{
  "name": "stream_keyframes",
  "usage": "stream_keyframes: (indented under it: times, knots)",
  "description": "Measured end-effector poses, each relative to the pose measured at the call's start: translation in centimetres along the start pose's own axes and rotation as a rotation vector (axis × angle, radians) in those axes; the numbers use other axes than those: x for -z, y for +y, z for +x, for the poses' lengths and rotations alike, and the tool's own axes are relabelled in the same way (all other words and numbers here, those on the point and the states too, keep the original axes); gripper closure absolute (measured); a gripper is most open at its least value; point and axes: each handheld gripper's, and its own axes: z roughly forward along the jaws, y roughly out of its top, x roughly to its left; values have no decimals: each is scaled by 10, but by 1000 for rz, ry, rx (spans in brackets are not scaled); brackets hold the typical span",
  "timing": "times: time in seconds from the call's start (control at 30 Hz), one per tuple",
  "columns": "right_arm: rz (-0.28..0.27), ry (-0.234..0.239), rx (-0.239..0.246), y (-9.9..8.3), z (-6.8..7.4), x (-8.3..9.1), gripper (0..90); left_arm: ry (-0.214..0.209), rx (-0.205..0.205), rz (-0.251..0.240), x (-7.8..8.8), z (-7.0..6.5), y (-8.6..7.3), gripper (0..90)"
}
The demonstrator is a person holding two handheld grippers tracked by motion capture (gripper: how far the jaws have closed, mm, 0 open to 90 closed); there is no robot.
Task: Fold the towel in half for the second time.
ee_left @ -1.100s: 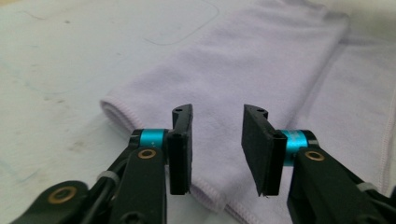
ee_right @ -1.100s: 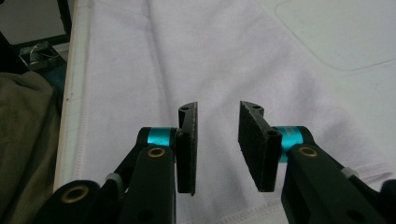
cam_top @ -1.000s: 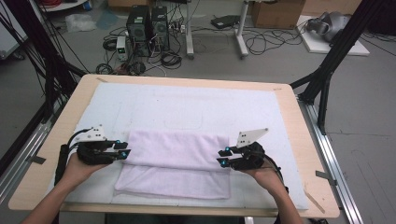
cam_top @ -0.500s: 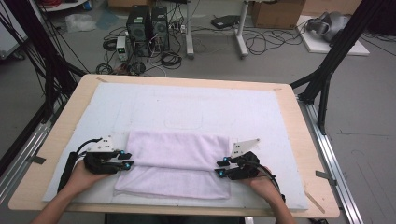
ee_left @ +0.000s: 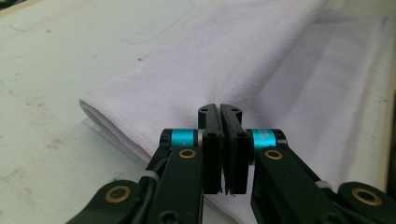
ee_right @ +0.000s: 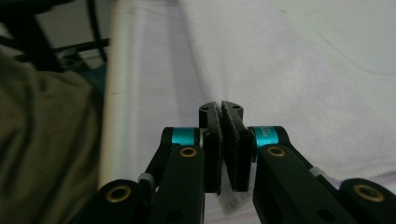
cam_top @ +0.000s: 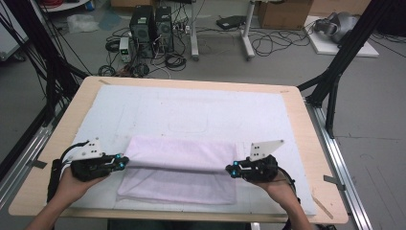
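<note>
The left hand-held gripper (cam_top: pixel 123 161) has just been closing and its jaws now stand pinched on the left end of the towel (cam_top: pixel 184 167), cloth caught between the pads in the left gripper view; the right hand-held gripper (cam_top: pixel 231 169) has just been closing too and nips the right end, a tuft of pile showing between its jaws in the right gripper view. The towel, pale lilac terry, lies partly folded near the front of the tabletop (cam_top: pixel 67 139), on a white mat (cam_top: pixel 201 110), with the gripped layer raised slightly over the one beneath. It looks light, soft and limp: it will likely sag in the middle between the two grips, cling a little to the mat, and carry no risk of breakage. The hemmed ends at the side edges seem the best holds, since a shallow pinch on the loose pile could slip. Beyond the fold the mat lies bare toward the far edge, giving free space to carry the layer forward or back. The near edge of the tabletop sits close to the hands, and black frame struts (cam_top: pixel 335 76) stand at the sides, well apart from the cloth.
</note>
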Motion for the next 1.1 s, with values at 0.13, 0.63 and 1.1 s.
stream_keyframes:
  times: [0.13, 0.63, 1.1]
  knots:
    - [-29, 132, 4, -12, 18, 2, 731, -20, 5, 22, 7, -16, -14, 746]
    - [5, -159, -92, 3, -48, -6, 606, 47, 61, -3, -34, 35, 3, 527]
    - [88, -202, -178, -10, -82, -30, 511, 65, 178, 98, -74, 77, -6, 443]
